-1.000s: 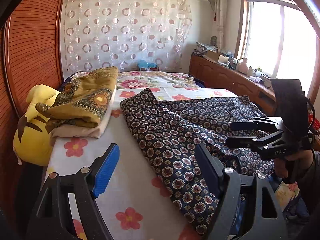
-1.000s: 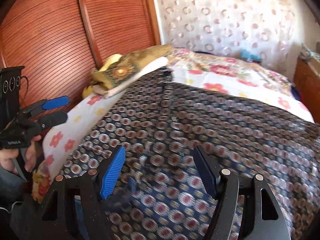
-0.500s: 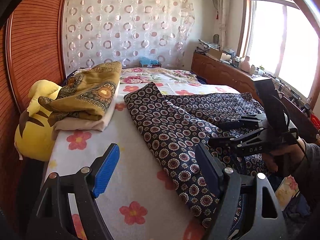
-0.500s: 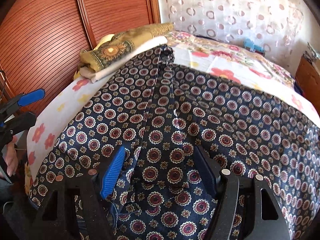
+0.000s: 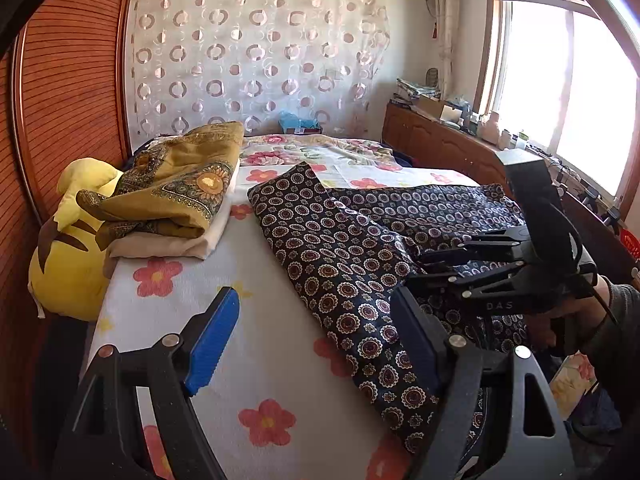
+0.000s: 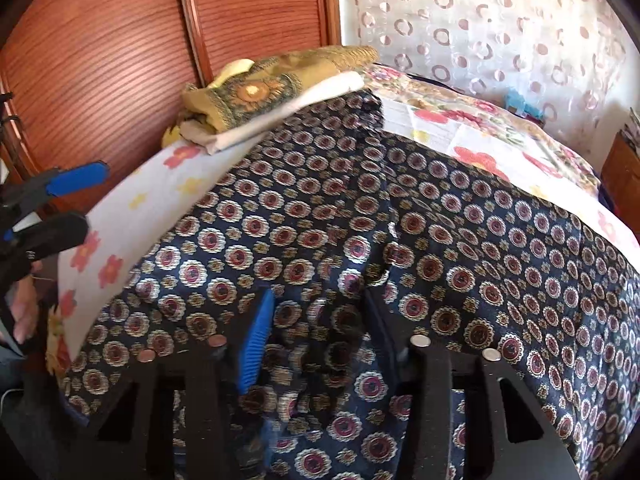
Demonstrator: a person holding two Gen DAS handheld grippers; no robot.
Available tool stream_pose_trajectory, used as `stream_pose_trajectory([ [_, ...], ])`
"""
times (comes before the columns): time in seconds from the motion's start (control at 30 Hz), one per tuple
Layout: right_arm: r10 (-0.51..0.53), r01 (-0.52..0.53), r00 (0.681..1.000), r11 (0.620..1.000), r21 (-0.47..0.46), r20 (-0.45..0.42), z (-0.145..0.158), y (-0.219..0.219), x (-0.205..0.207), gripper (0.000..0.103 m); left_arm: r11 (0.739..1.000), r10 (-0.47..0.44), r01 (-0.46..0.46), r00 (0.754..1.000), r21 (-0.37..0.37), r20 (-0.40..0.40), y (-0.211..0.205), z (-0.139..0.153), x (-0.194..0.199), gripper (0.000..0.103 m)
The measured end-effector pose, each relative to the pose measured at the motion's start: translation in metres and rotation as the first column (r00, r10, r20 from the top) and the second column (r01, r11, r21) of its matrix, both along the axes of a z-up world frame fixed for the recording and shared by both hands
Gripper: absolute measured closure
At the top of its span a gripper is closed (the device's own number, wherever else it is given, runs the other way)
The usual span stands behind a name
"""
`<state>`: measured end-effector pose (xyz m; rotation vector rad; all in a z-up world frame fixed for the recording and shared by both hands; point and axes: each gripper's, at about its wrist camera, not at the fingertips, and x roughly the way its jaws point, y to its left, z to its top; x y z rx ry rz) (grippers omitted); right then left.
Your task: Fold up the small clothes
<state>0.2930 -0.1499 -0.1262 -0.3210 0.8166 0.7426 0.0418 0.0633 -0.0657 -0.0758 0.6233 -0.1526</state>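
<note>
The navy medallion-print fabric garment lies spread across the floral-sheeted bed, its near edge hanging over the bed's front. Since half a second ago the right gripper has narrowed its jaws from wide apart and now has a bunched fold of the garment's near edge between them, though whether it pinches tight cannot be told. That suggests the grasp for the first fold is being taken. The left gripper stays wide and empty above the bare sheet beside the cloth. A folded mustard patterned cloth stack rests near the yellow plush toy.
</note>
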Motion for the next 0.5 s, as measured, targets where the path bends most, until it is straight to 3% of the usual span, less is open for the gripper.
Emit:
stream_pose_trajectory([
  [0.03,-0.003,0.003,1.000,1.000,0.005,0.004,-0.001,0.001,0.001,0.073,1.000,-0.001,0.001,1.000,0.000,0.000,0.000,0.000,0.000,0.024],
  [0.07,0.005,-0.004,1.000,1.000,0.019,-0.004,0.001,0.001,-0.002,0.095,1.000,-0.001,0.001,1.000,0.001,-0.001,0.000,0.000,0.000,0.024],
  [0.13,0.041,-0.039,0.999,0.998,0.059,-0.033,0.004,-0.003,-0.006,0.099,1.000,-0.003,0.003,1.000,0.002,-0.002,-0.001,0.000,0.000,0.024],
  [0.23,0.066,-0.064,0.998,0.991,0.121,-0.006,0.014,-0.005,-0.014,0.101,1.000,-0.006,0.006,1.000,-0.002,-0.001,-0.002,0.000,-0.001,0.024],
  [0.5,-0.026,0.011,0.996,0.986,0.164,0.090,0.035,-0.044,-0.031,0.101,0.999,-0.040,0.040,0.999,-0.012,-0.002,-0.012,0.003,0.000,0.024],
])
